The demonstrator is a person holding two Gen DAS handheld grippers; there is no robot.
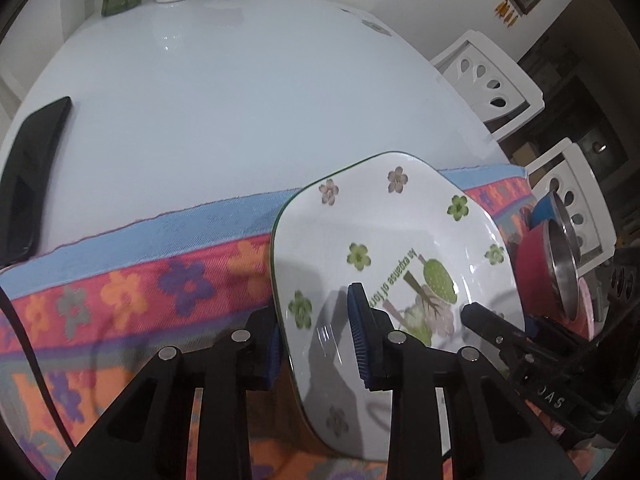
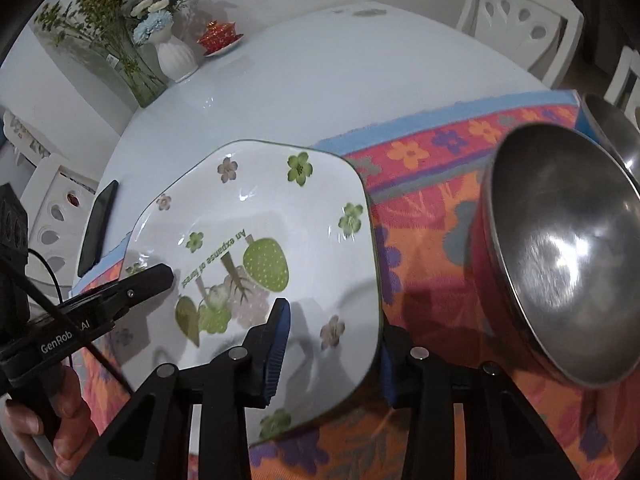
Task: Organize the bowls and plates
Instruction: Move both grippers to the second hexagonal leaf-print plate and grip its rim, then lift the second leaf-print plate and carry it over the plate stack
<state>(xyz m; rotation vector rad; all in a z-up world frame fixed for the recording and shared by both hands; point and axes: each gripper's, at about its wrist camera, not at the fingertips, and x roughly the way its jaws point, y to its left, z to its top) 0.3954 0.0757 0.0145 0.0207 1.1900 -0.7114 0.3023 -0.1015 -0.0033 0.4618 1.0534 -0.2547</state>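
A white square plate with green flowers and a durian print point(image 1: 384, 248) point(image 2: 256, 248) is held tilted above the flowered cloth. My left gripper point(image 1: 316, 344) is shut on its left edge, one finger on top, one beneath. My right gripper point(image 2: 332, 344) is shut on its right edge; its finger also shows in the left wrist view point(image 1: 480, 318). The left gripper's finger shows in the right wrist view point(image 2: 144, 280). A red bowl with a steel inside point(image 2: 560, 256) point(image 1: 548, 276) stands tilted just right of the plate, with a blue bowl point(image 1: 544, 208) behind it.
The colourful flowered cloth point(image 1: 140, 280) point(image 2: 432, 168) covers the near part of a white round table point(image 1: 240, 100). A black phone point(image 1: 32, 176) point(image 2: 98, 228) lies at the left. Vases point(image 2: 176, 56) and a red lidded cup point(image 2: 220, 38) stand at the far edge. White chairs point(image 1: 488, 80) surround the table.
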